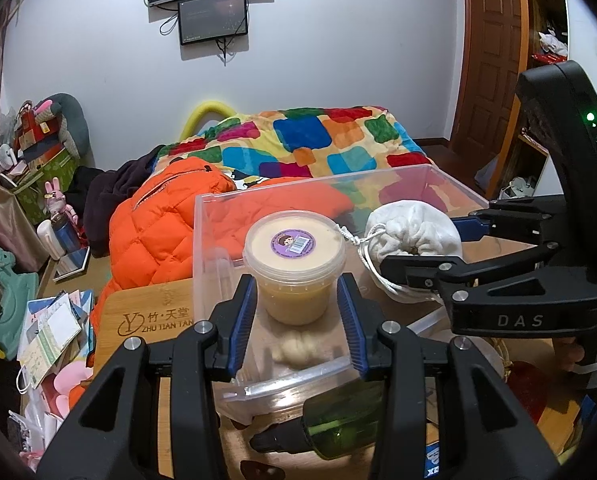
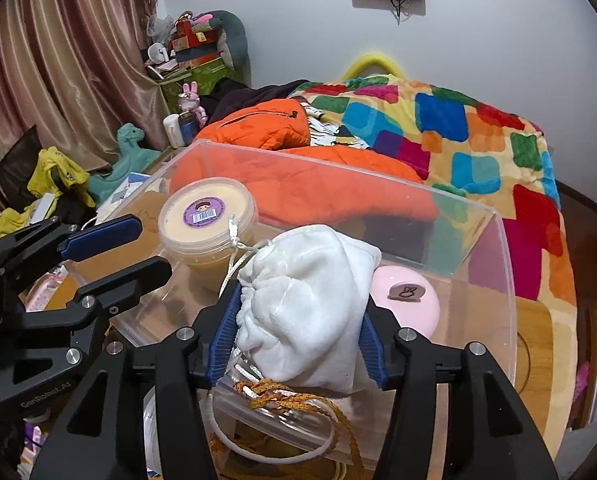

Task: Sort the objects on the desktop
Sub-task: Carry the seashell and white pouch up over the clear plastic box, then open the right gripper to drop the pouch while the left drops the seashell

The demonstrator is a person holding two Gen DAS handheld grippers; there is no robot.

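A clear plastic bin (image 1: 214,216) (image 2: 494,248) stands on the wooden desk. A round tub of yellow paste with a purple sticker (image 1: 294,258) (image 2: 206,220) sits inside it. My left gripper (image 1: 298,312) is open, its blue pads either side of the tub with gaps; it also shows in the right wrist view (image 2: 126,248). My right gripper (image 2: 298,336) is shut on a white drawstring pouch (image 2: 306,308) (image 1: 414,236) held over the bin; it also shows in the left wrist view (image 1: 422,240). A pink round case (image 2: 410,300) lies in the bin.
A small cream knotted item (image 1: 298,350) lies in the bin near my left gripper. A green translucent piece (image 1: 342,420) and an orange cord (image 2: 282,400) lie in front of the bin. An orange jacket (image 1: 154,232) and patchwork blanket (image 2: 458,128) lie behind.
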